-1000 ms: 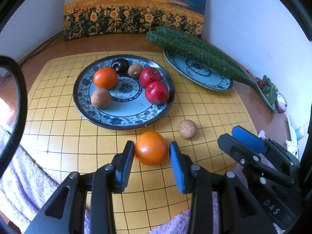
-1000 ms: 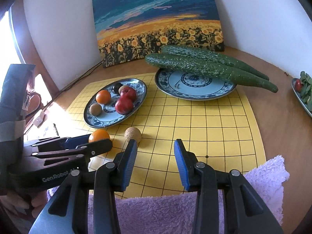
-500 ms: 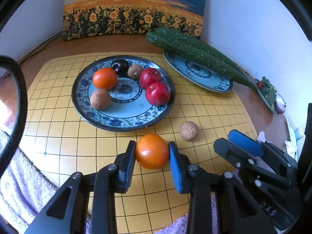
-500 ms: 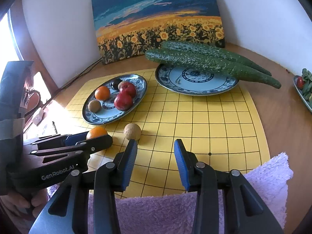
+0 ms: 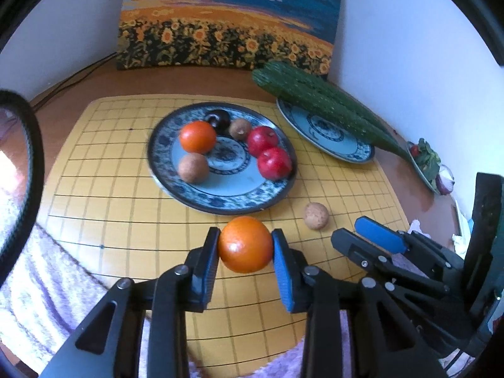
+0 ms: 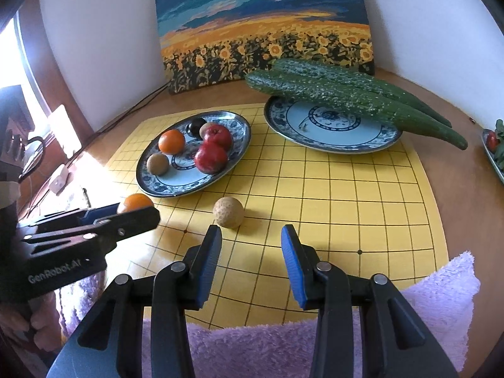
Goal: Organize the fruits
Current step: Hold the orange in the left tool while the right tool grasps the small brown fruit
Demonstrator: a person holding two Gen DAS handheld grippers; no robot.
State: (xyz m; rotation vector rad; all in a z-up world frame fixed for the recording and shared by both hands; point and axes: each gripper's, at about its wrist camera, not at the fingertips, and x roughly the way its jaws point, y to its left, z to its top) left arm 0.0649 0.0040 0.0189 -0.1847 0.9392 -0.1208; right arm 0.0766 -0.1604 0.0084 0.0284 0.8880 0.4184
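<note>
**Loose orange gripped, ready for the fruit plate**

The left claw [image 5: 245,245] has both pads pressed against the sides of an orange [image 5: 245,244], which sits just in front of the fruit plate [image 5: 220,203] on the yellow grid mat [image 5: 110,195]. Whether the orange has left the mat cannot be told. The fruit plate already carries another orange, two red apples, two brown fruits and a dark one, with a bare patch at its near side. A small brown fruit [image 6: 228,212] lies on the mat just beside the fruit plate's front rim, apart from it and to the right of the gripped orange. The right claw [image 6: 250,260] hangs with its jaws spread and nothing between them, just short of that brown fruit.

The step in hand looks like the pickup of the loose orange. Next, the left claw probably needs to lift it over the fruit plate's rim and set it on the bare patch, gently, since a round fruit may roll or nudge its neighbours. The brown fruit would then fall to the right claw.
</note>
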